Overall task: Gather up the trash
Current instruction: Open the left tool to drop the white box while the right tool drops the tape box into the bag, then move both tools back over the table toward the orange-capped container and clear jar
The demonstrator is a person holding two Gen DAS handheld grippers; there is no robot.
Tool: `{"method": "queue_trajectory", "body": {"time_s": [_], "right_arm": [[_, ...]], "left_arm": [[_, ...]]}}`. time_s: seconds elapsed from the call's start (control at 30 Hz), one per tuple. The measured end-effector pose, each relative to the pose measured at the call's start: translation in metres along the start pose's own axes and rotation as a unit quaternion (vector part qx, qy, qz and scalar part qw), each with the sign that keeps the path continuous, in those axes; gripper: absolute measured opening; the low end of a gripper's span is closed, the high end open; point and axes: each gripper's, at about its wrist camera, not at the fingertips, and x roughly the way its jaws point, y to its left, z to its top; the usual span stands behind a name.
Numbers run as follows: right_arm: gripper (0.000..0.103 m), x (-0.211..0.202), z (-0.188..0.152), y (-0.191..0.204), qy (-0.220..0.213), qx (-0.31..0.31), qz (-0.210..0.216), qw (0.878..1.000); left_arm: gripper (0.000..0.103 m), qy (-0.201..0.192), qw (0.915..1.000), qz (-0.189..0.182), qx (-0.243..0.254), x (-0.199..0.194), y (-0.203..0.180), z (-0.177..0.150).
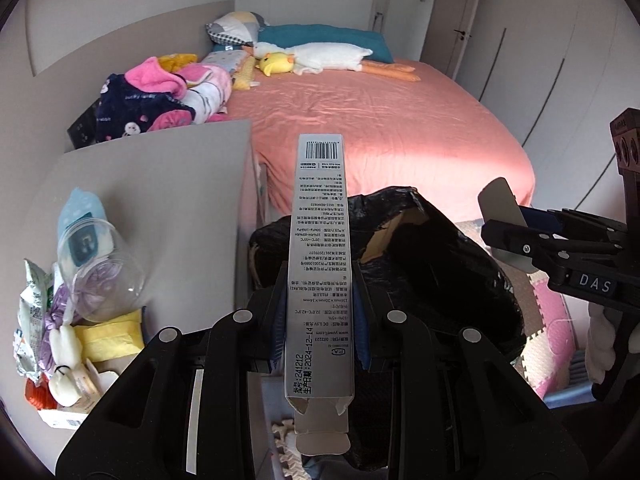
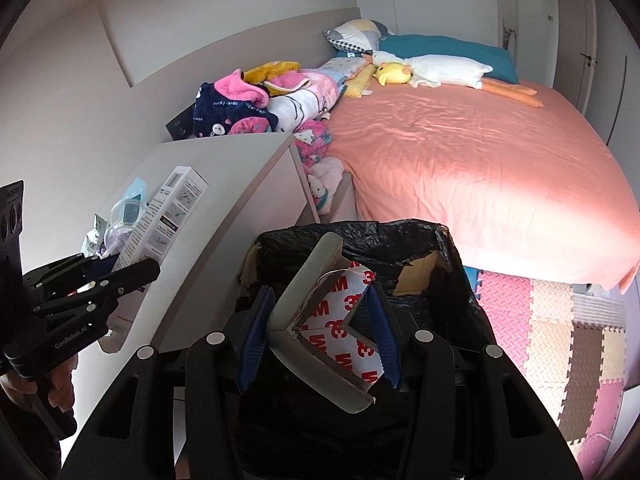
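Right now both hands are over by the bin. The left gripper (image 1: pixel 320 320) is clamped on a long, narrow grey carton (image 1: pixel 318 264), its blue pads pressing the two sides; the carton runs straight out along the fingers, barcode at the far end and torn flaps at the near end. The right gripper (image 2: pixel 320 336) is closed on a grey foam corner guard (image 2: pixel 296 320), an L-shaped piece with white 3M-printed backing paper (image 2: pixel 344 320) peeling on its inner face. Both pieces hang above the black-lined trash bin (image 2: pixel 440 248), which stands on the floor between the grey bedside cabinet (image 1: pixel 168 184) on the left and the pink bed (image 2: pixel 480 160) on the right, its bag stretched over a cardboard rim.

More rubbish still lies at the near left end of the cabinet top: a clear plastic cup (image 1: pixel 102 268) on its side, crumpled wrappers (image 1: pixel 34 316) and a yellow cloth (image 1: pixel 108 340). Far along the bed lie bundled clothes (image 1: pixel 160 96) and a plush goose (image 1: pixel 320 56). Pink and beige foam mats (image 2: pixel 560 340) cover the floor on the right.
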Motion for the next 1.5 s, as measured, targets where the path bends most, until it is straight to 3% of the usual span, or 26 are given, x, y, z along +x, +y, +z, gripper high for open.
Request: {"method": "queue_trajectory", "body": {"time_s": [0.03,0.07,0.1,0.17,0.4,0.87,1.13,1.5], "right_arm": [[0.053,-0.004,0.000,-0.005,-0.007,0.009,-0.001,1.000],[0.062,-0.007,0.000,-0.008,-0.014,0.014,-0.004,1.000],[0.066,-0.012,0.000,-0.012,-0.025,0.020,-0.012,0.999],[0.072,-0.019,0.001,-0.020,-0.041,0.029,-0.024,0.998],[0.072,-0.020,0.001,-0.031,-0.041,0.041,-0.030,0.998],[0.072,-0.009,0.004,-0.010,-0.029,0.017,-0.014,0.999],[0.072,0.002,0.007,0.017,-0.022,-0.007,0.003,1.000],[0.072,0.028,0.010,0.080,0.003,-0.059,0.051,0.997]], "left_arm": [[0.044,0.008,0.9999,-0.008,0.009,0.004,-0.004,0.001],[0.092,0.008,0.9998,0.000,0.017,0.006,-0.009,0.001],[0.097,-0.006,0.9995,0.015,0.027,0.004,-0.014,0.000],[0.097,-0.007,0.9986,0.024,0.045,0.008,-0.023,0.000],[0.097,0.003,0.9982,0.029,0.052,0.014,-0.026,0.003],[0.097,0.005,0.9987,0.034,0.038,0.006,-0.013,-0.004],[0.097,0.003,0.9990,0.044,0.006,-0.006,0.011,-0.014],[0.097,0.005,0.9945,0.091,-0.053,-0.032,0.060,-0.044]]}}
